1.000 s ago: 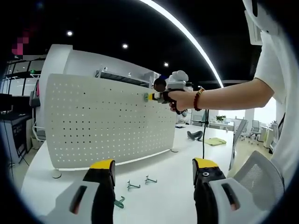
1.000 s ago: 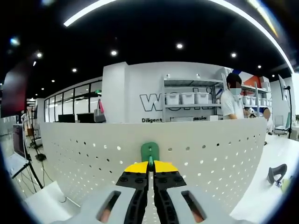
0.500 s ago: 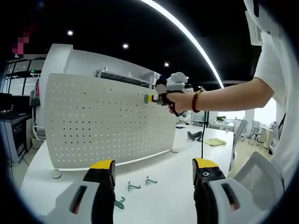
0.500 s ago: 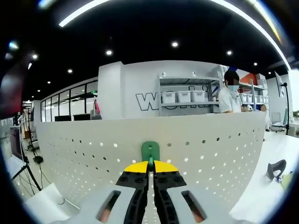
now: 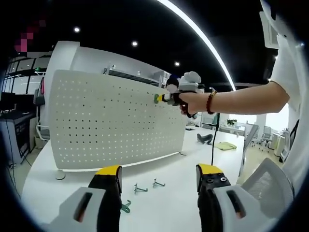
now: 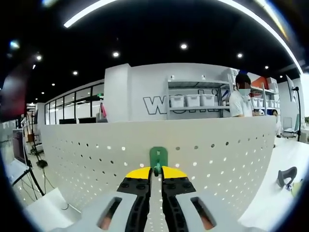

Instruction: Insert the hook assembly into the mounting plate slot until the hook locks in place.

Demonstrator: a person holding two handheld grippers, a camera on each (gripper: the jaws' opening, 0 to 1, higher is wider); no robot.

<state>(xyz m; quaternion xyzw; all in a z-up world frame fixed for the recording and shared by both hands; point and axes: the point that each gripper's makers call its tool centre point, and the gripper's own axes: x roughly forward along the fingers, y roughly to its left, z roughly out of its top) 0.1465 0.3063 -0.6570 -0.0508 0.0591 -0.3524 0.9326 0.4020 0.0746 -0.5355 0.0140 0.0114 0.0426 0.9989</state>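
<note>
Right gripper (image 6: 156, 170), a second ago pinched tight on the small green plastic hook (image 6: 158, 158) at the white perforated pegboard (image 6: 217, 159), now shows a slim gap, perhaps letting go; left gripper (image 5: 158, 175) gapes empty.

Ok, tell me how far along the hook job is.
Done: the green hook is up against the white pegboard, near its top edge. In hand: the right claw is shut on it; whether it has locked cannot be told. Left: confirm the lock and release. Spare hooks lie on the table ahead of the open left claw.
</note>
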